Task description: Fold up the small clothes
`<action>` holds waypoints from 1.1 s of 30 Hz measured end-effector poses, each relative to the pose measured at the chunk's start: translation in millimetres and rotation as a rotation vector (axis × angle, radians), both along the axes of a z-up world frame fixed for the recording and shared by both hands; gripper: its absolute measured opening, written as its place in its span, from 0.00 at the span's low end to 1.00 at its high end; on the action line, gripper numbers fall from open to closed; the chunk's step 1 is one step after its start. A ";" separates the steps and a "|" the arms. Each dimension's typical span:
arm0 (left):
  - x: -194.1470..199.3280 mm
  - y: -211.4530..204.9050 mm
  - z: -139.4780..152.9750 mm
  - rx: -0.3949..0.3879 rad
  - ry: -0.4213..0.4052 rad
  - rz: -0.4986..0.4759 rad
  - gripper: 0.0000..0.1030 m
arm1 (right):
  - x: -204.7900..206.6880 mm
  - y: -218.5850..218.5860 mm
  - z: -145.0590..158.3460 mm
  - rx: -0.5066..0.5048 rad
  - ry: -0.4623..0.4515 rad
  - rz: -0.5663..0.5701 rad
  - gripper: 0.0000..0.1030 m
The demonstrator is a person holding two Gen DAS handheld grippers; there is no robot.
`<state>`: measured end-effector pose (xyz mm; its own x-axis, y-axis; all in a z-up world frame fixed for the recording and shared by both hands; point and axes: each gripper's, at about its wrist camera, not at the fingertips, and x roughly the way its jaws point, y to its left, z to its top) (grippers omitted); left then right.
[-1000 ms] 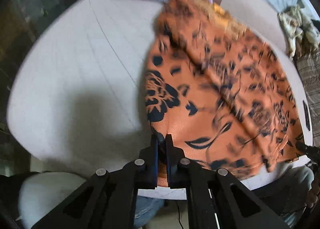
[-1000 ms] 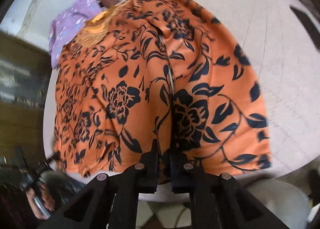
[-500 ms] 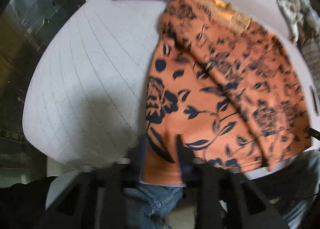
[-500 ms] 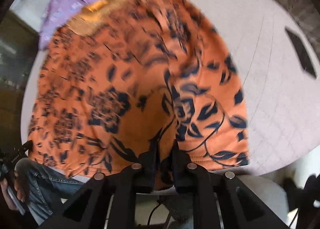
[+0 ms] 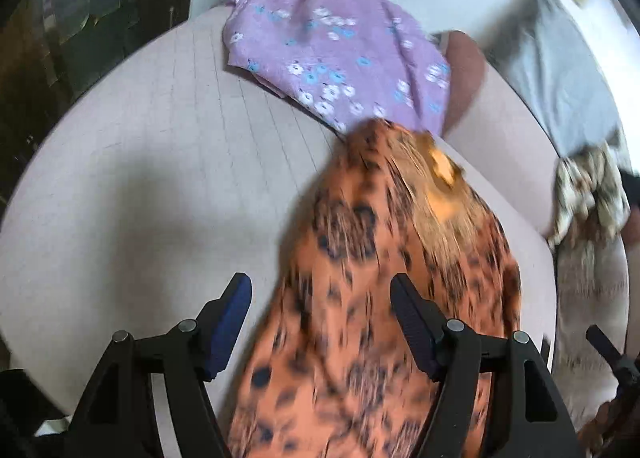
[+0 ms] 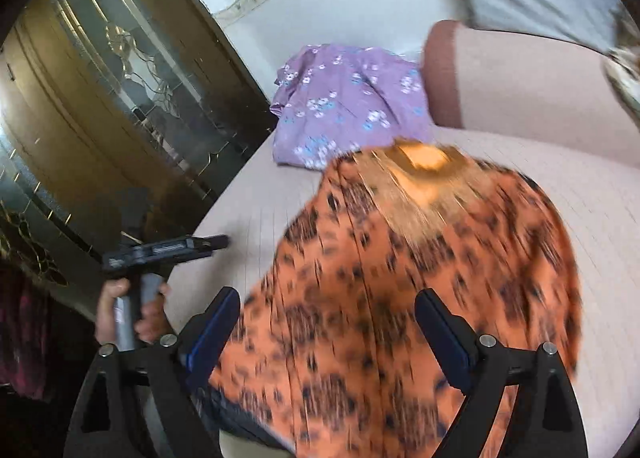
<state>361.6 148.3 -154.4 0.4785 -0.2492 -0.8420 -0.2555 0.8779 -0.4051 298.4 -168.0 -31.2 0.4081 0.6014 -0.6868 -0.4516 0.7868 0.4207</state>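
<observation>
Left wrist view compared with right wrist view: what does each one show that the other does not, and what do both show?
Only the left wrist view shows the beige patterned cloth hanging at the table's right edge. Only the right wrist view shows the dark glass-front cabinet and the person's hand holding the left gripper. Both show the orange floral garment, the purple floral garment, the pale table, and the viewing gripper's jaws opening with nothing gripped, as with the right gripper.

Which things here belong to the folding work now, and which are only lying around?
Belong to the job:
- orange floral garment, lying between both opening claws
- left claw
- right claw
- padded surface under it

Just lying about:
- purple floral garment, possibly next
- beige patterned cloth
- grey fabric
- glass-fronted cabinet
</observation>
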 end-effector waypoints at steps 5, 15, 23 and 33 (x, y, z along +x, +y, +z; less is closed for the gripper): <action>43.7 29.9 -56.1 -0.120 0.083 0.124 0.67 | 114.9 64.8 -26.7 0.026 0.121 0.049 0.87; 52.6 44.9 -104.5 -0.264 0.160 0.225 0.62 | 268.3 184.3 -129.8 -0.086 0.271 0.098 0.57; 62.3 24.8 -106.9 -0.212 0.175 0.137 0.02 | 307.5 216.2 -185.5 -0.096 0.371 0.069 0.09; 37.9 39.8 -48.2 0.083 -0.037 0.310 0.00 | 300.4 218.6 -141.2 -0.048 0.208 0.059 0.08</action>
<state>399.5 188.1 -202.6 0.5520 -0.0176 -0.8337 -0.5025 0.7908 -0.3494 598.8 50.6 -172.4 0.2195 0.5846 -0.7811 -0.4048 0.7830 0.4723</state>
